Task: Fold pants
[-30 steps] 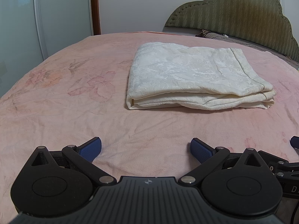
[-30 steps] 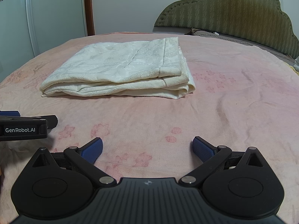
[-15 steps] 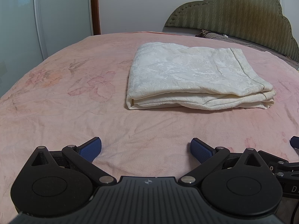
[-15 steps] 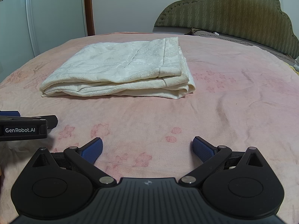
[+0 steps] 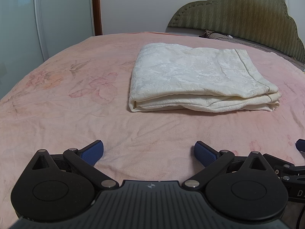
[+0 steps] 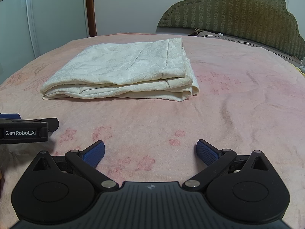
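Cream-white pants (image 5: pixel 198 78) lie folded into a flat rectangular stack on the pink bedspread (image 5: pixel 76 99), ahead of both grippers. In the right wrist view the same pants (image 6: pixel 124 72) sit ahead and to the left. My left gripper (image 5: pixel 148 151) rests low near the bed's front, open, with nothing between its blue pads, well short of the pants. My right gripper (image 6: pixel 150 150) is likewise open and empty, a similar distance back. The left gripper's black body (image 6: pixel 24 131) shows at the left edge of the right wrist view.
A green padded headboard (image 5: pixel 247 17) rises at the back right, with a pillow edge (image 5: pixel 219 36) below it. White wardrobe doors (image 5: pixel 47 19) and a brown door frame (image 5: pixel 96 7) stand at the back left. Bare bedspread (image 6: pixel 247 95) spreads around the pants.
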